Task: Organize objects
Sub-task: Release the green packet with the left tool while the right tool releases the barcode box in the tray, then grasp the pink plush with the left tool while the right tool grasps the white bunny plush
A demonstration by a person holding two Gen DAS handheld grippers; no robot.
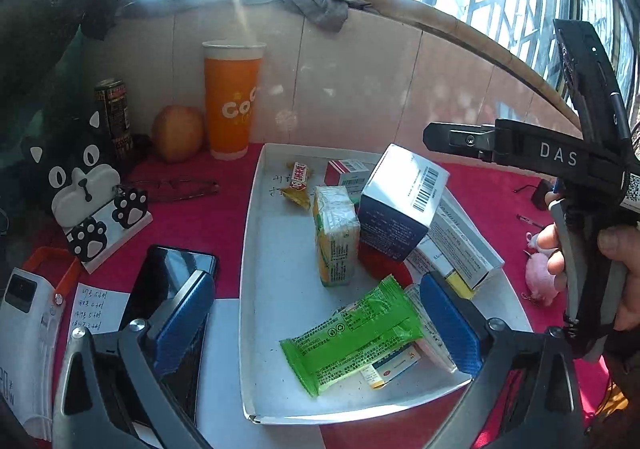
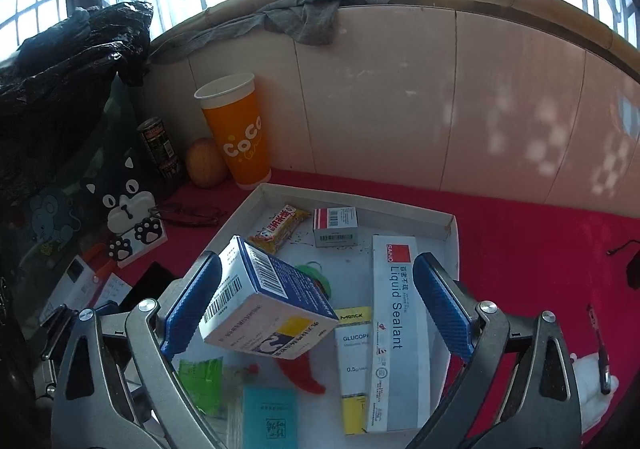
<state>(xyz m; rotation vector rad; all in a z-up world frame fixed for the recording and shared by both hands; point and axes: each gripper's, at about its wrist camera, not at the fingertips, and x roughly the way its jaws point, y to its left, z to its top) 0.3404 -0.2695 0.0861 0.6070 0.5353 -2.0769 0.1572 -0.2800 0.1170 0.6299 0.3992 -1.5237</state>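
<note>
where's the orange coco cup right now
The orange CoCo cup stands at the back left against the tiled wall, between the apple and the white tray's far corner.

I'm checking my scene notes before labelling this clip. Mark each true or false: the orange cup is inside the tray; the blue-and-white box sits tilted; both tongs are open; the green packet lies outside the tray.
1. The orange CoCo cup is inside the white tray. False: it stands behind the tray, on the red cloth.
2. The blue-and-white box sits tilted. True.
3. The left tongs and right tongs are open. True.
4. The green packet lies outside the tray. False: it lies inside, near the front edge.
</note>
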